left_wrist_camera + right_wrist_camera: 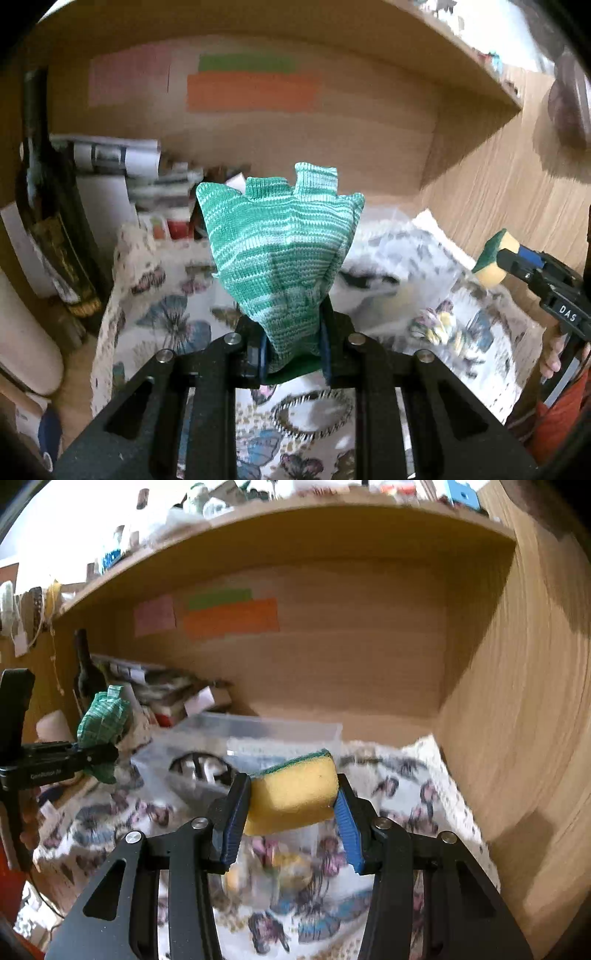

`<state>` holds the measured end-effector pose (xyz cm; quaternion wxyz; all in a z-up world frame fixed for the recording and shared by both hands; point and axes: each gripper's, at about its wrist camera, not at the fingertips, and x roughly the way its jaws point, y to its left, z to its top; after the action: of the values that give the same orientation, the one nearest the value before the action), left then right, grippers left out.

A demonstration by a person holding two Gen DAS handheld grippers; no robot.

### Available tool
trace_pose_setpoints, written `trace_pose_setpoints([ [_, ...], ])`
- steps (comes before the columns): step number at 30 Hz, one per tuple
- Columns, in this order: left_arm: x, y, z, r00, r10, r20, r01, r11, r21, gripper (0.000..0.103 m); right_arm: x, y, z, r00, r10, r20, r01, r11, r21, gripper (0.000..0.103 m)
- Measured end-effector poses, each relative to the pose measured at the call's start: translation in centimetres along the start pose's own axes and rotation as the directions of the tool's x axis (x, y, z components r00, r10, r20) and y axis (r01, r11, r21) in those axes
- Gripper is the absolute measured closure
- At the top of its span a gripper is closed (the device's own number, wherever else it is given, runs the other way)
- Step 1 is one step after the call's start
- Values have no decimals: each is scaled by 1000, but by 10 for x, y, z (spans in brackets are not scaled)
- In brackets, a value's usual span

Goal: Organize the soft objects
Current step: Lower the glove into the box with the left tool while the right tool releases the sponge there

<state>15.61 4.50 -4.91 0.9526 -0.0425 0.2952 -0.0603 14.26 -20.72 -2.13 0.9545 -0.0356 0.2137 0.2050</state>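
Observation:
A green and white knitted glove (280,251) stands up from my left gripper (291,350), whose blue pads are shut on its cuff, above the butterfly-print cloth (173,325). My right gripper (291,812) is shut on a yellow sponge with a green scouring side (295,794), held above the cloth (399,797). In the left wrist view the right gripper (506,258) and its sponge (491,258) show at the right edge. In the right wrist view the left gripper (92,755) and the glove (103,723) show at the left.
A clear plastic box (258,738) stands on the cloth behind the sponge. A dark bottle (51,206) and piled papers and boxes (155,184) crowd the back left. A wooden shelf (295,539) overhangs; a wooden side wall (517,709) closes the right. A small pale bundle (439,328) lies on the cloth.

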Motion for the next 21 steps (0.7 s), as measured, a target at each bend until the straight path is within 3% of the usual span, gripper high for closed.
trace_pose_setpoints([
  [4, -1, -4, 15, 999, 2, 38, -3, 1000, 8, 82, 3, 4, 15, 999, 13, 37, -12, 1000, -12, 61],
  [9, 12, -4, 27, 999, -15, 28, 16, 1000, -7, 82, 18, 9, 29, 998, 26, 48, -25, 999, -24, 61],
  [21, 65, -16, 38, 999, -4, -54, 5, 1000, 16, 82, 85, 26, 35, 996, 53, -66, -54, 998, -25, 61],
])
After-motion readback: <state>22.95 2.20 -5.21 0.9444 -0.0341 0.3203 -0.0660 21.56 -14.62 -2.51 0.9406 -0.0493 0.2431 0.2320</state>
